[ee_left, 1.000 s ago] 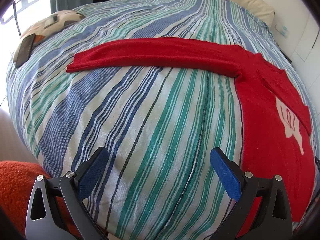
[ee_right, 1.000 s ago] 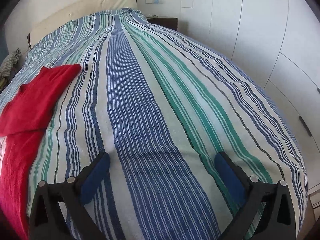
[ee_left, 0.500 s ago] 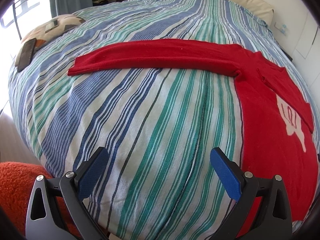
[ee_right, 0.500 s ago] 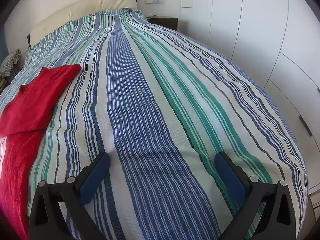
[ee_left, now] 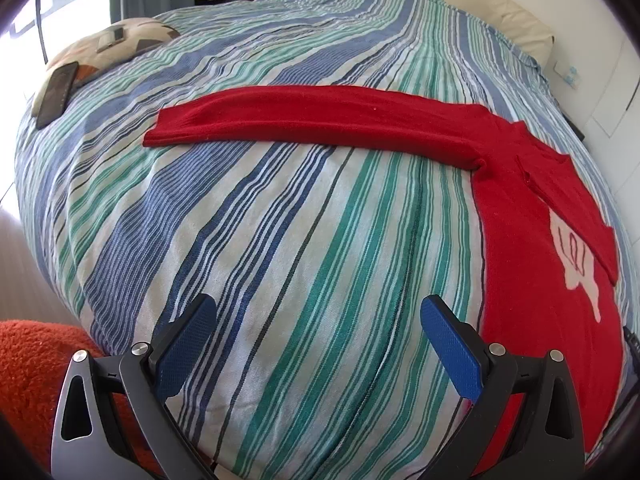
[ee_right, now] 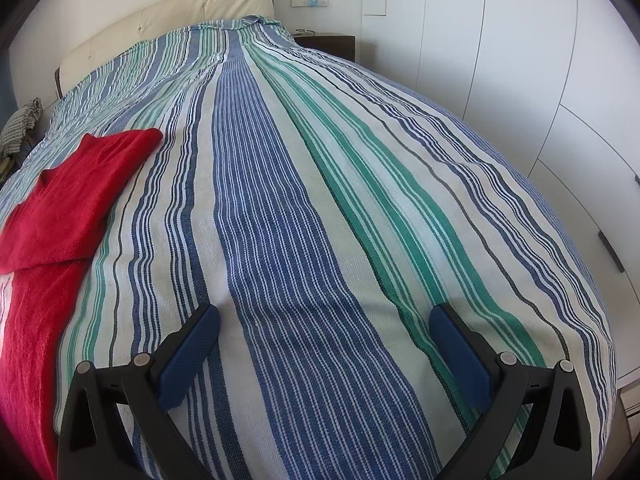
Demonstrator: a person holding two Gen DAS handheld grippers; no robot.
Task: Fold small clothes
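Red sweater (ee_left: 532, 240): sleeve (ee_left: 320, 120) runs leftward, far of my left tongs (ee_left: 318, 344), the nearer pair. Right tongs (ee_right: 324, 354) over bare bed (ee_right: 280, 160). Both gape, empty.

The bed (ee_left: 280, 240) is covered with a spread striped in blue, green and white, running up to a cream padded headboard (ee_right: 168, 20). A red sweater (ee_left: 532, 240) lies flat on it, one long sleeve (ee_left: 320, 120) stretched straight out sideways, the other sleeve (ee_right: 76, 196) folded in across the body. Near the far corner sits a patterned cushion (ee_left: 116, 40), with a dark phone (ee_left: 58, 94) just beside it.
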